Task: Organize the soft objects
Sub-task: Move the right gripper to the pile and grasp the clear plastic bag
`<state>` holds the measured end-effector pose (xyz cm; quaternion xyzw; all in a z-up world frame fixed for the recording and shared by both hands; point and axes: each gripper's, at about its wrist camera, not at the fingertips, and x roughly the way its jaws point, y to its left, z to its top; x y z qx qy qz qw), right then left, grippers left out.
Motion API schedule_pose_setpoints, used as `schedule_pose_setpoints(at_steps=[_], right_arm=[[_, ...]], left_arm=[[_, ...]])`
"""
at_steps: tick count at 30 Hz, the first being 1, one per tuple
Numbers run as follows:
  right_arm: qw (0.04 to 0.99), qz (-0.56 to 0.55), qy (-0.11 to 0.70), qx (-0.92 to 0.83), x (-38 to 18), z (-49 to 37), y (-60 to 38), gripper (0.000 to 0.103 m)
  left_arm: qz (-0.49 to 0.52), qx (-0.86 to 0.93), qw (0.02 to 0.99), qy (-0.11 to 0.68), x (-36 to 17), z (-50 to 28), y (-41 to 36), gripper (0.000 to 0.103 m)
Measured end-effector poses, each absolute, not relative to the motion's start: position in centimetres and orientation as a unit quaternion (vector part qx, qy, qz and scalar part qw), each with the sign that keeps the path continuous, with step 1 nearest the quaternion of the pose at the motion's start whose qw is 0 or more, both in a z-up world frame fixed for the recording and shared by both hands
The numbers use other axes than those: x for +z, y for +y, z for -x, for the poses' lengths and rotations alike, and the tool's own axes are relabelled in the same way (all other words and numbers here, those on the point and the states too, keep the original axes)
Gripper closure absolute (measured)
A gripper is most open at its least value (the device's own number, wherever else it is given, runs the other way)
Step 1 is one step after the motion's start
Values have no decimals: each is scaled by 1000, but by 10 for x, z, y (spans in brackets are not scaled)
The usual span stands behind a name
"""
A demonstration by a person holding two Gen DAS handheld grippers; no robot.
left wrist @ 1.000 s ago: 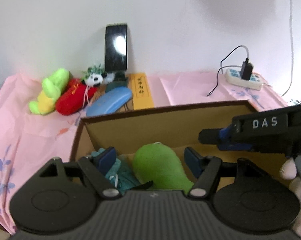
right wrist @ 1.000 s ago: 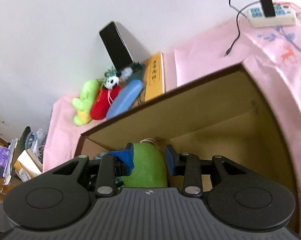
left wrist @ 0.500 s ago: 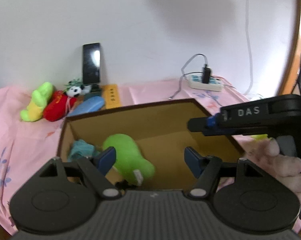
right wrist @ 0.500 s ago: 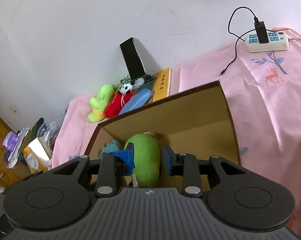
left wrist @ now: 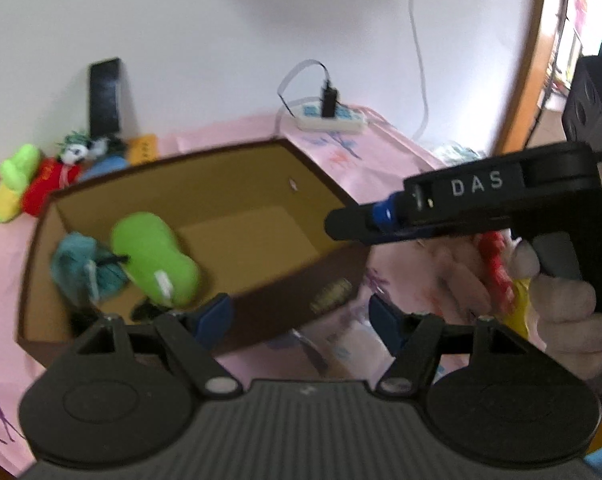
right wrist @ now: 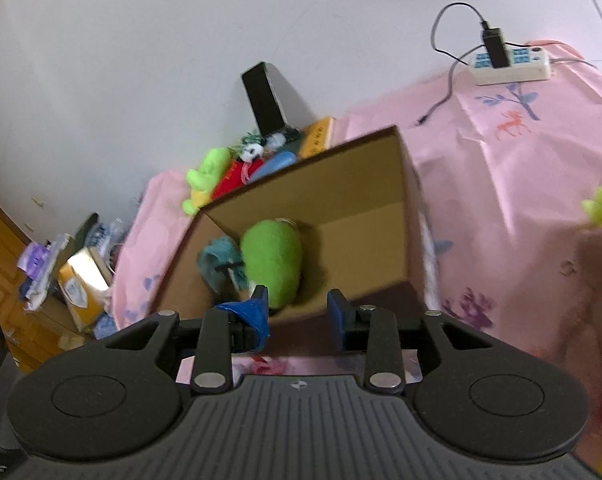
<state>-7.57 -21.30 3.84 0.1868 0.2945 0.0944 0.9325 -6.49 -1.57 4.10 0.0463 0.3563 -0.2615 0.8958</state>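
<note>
The left gripper (left wrist: 301,320) hangs with its jaws spread wide and nothing between them, and the right gripper (right wrist: 297,314) is likewise parted and empty, both just short of the near wall of the cardboard box (left wrist: 237,176). Inside the box, a green plush (left wrist: 153,258) lies against a teal plush (left wrist: 87,272) at its left end. A blurred red-and-yellow toy (left wrist: 501,276), perhaps another plush, shows beside the hand (left wrist: 561,312) holding the right tool, and more soft toys (right wrist: 221,176) sit on the pink cloth (right wrist: 501,152) behind the box.
</note>
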Motion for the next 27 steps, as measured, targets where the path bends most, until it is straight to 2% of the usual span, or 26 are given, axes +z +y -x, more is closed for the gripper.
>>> schedule_pose_setpoints(at_steps=[5, 8, 12, 27], right_arm=[[934, -162, 313, 57, 20, 88, -218, 87], [930, -163, 328, 40, 7, 94, -225, 87], [921, -171, 349, 11, -8, 97, -237, 87], [880, -266, 393, -35, -49, 91, -288, 86]], left_arm=[[-52, -284, 878, 381, 22, 71, -32, 31], [-56, -293, 868, 397, 7, 72, -40, 26], [-56, -302, 849, 430, -13, 70, -49, 26], [-39, -306, 820, 481, -50, 44, -62, 26]])
